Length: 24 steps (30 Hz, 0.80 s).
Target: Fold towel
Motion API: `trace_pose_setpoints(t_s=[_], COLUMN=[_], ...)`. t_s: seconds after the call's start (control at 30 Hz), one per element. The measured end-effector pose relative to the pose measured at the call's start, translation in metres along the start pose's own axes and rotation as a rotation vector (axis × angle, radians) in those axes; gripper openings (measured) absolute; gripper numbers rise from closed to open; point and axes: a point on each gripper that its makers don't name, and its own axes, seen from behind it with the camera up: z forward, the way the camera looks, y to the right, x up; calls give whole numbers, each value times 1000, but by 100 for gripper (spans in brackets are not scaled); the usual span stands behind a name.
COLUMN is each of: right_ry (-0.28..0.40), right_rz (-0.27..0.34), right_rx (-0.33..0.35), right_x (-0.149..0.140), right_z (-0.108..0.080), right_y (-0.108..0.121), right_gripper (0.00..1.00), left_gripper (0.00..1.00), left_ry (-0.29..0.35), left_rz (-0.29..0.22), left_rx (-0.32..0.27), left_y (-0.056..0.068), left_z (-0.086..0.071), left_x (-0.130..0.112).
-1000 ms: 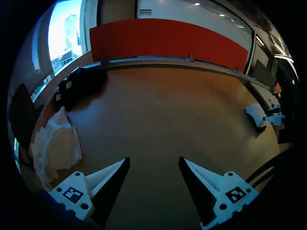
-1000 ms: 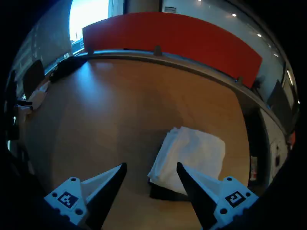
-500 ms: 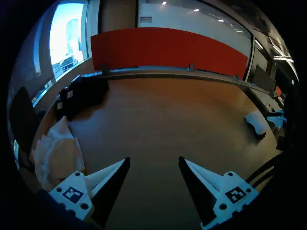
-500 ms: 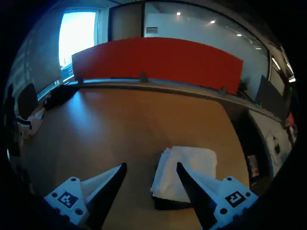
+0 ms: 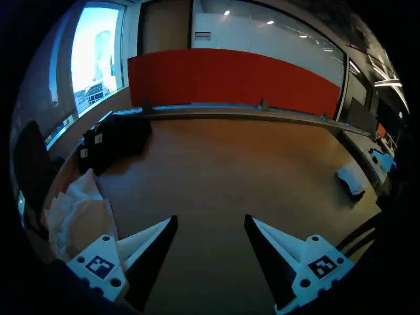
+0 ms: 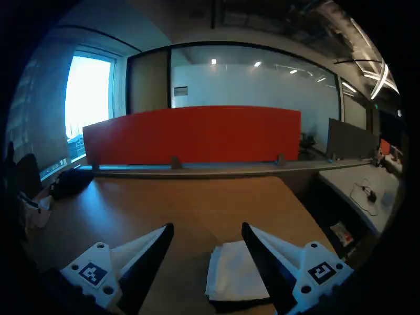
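- Left gripper (image 5: 210, 218): we see its fingers spread wide with nothing between them, poised above bare table (image 5: 226, 163) near the front edge.
- Right gripper (image 6: 206, 226): its fingers are likewise spread wide and hold nothing. Its camera, which a second ago looked steeply down on the table, now looks level across the room, so we judge that this gripper has lifted and tipped back.
- Folded towel (image 6: 231, 268): it lies flat, a neat white stack, near the table's right edge, low between the right gripper's fingers and partly behind the right-hand one, touched by neither. In the left gripper view we find it as a small white block (image 5: 350, 176) at the far right edge. Its shape matches that of a second ago, so we take this fold as complete and released.
- Crumpled towels (image 5: 79, 215): a loose white heap rests by the table's left edge, just beyond the left gripper's left finger. It sits slightly lower in the left gripper view than before. We judge it the next supply of work.
- Black bag (image 5: 113, 139): it lies at the far left corner, past the heap.
- Red partition (image 5: 231, 76): it runs along the table's far edge.
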Motion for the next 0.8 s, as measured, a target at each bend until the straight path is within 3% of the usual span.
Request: trace_pose_setpoints(t_s=[0.27,0.57,0.8], right_ry=[34,89,123], right_rz=[-12,-38,-62], right_rx=[-2,-18,-5], right_x=[16,44,64], right_z=[-1,-4,-7], right_y=[-6,-15,-39], right_gripper=[100,100,100], left_gripper=[94,94,94], left_ry=[61,212,318], left_rz=[5,-12,-25], left_rx=[-6,2,34], left_y=[-1,-7,-19], left_z=[1,-3,-8], left_x=[19,63,92])
